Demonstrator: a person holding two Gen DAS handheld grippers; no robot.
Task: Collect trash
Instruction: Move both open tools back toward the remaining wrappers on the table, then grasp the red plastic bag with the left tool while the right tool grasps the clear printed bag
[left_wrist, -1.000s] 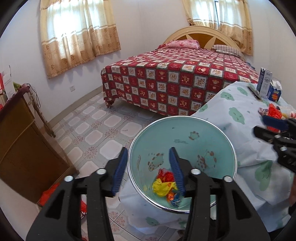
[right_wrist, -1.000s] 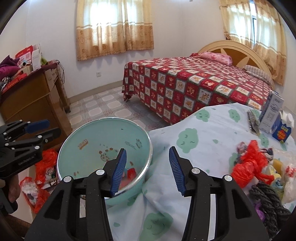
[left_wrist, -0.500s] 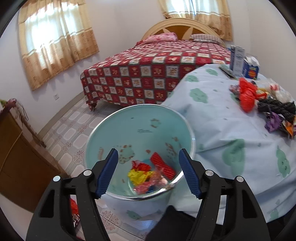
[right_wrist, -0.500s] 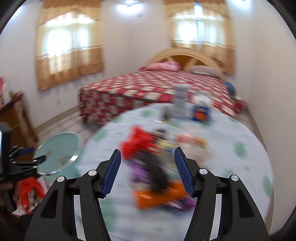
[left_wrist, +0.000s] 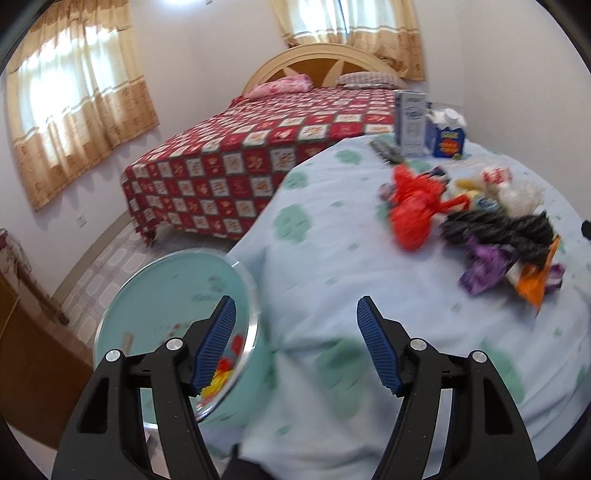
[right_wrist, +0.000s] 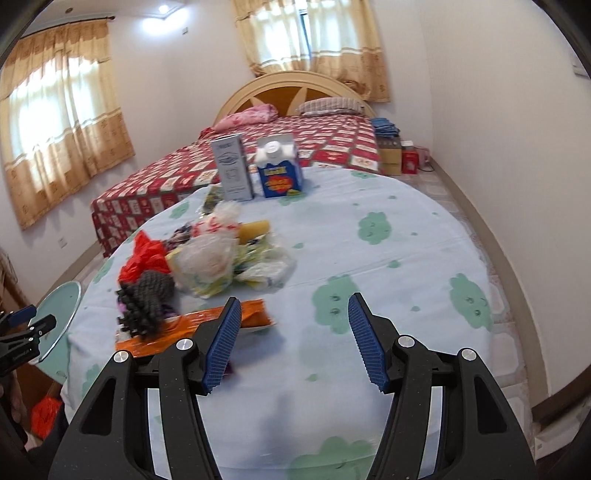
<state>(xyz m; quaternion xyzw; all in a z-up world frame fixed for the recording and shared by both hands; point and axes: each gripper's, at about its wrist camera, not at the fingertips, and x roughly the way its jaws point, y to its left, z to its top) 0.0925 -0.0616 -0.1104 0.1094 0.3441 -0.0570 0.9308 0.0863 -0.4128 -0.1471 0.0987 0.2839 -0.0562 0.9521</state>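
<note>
1. Swung rightward since a moment ago, the left gripper now faces the counter, jaws spread, empty.
2. Right gripper hovers, jaws spread, beside the orange wrapper, lying crosswise at the trash pile's near edge.
3. Teal bin stands left.

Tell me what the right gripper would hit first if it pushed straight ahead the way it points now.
Probably bare tablecloth: the right gripper is open, with only cloth showing between its fingers. The orange wrapper lies just left of that line, beside the left finger. Depth is unclear.
</note>
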